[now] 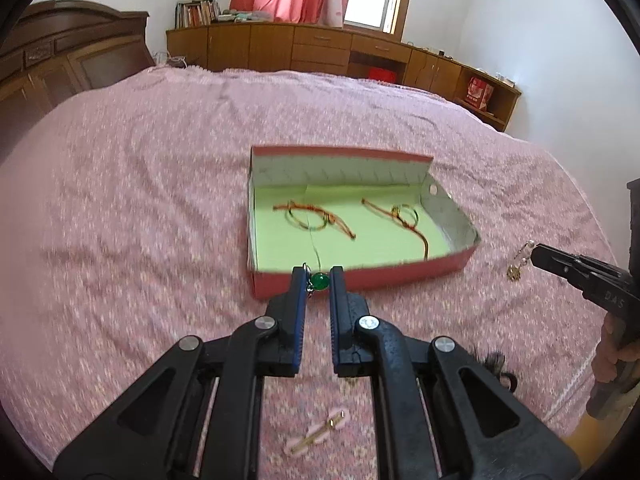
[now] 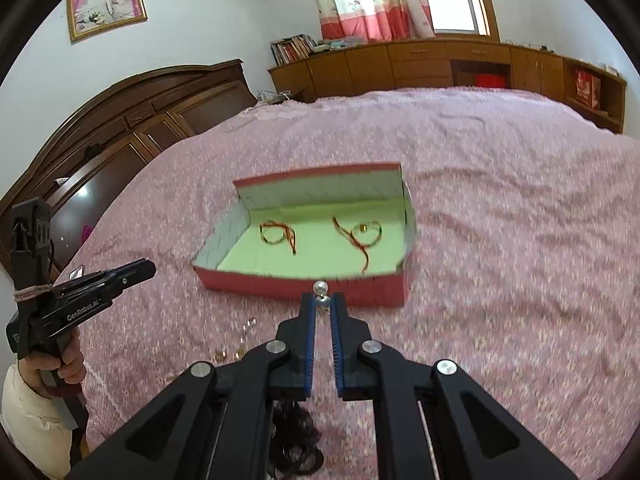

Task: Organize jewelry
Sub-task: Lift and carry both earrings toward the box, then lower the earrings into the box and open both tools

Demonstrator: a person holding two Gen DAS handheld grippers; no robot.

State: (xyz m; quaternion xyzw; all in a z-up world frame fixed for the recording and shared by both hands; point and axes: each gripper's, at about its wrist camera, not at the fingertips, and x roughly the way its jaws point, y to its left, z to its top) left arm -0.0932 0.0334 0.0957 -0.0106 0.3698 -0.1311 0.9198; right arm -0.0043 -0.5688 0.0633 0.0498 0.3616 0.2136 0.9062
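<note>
An open red box point(image 1: 400, 276) with a green floor lies on the pink bedspread; it also shows in the right wrist view point(image 2: 304, 288). Two red-cord bracelets point(image 1: 316, 218) point(image 1: 400, 220) lie inside it. My left gripper point(image 1: 319, 282) is shut on a green-stone pendant point(image 1: 320, 280) just before the box's near wall. My right gripper point(image 2: 322, 300) is shut on a pearl earring point(image 2: 321, 289) near the box's front wall; from the left wrist view that earring point(image 1: 518, 264) dangles with a gold charm.
A pink hair clip point(image 1: 320, 432) lies on the bedspread point(image 1: 140, 200) under my left gripper. Small gold pieces point(image 2: 236, 344) and a dark hair tie point(image 2: 296, 440) lie near my right gripper. A wooden headboard point(image 2: 120, 128) and cabinets point(image 1: 320, 48) border the bed.
</note>
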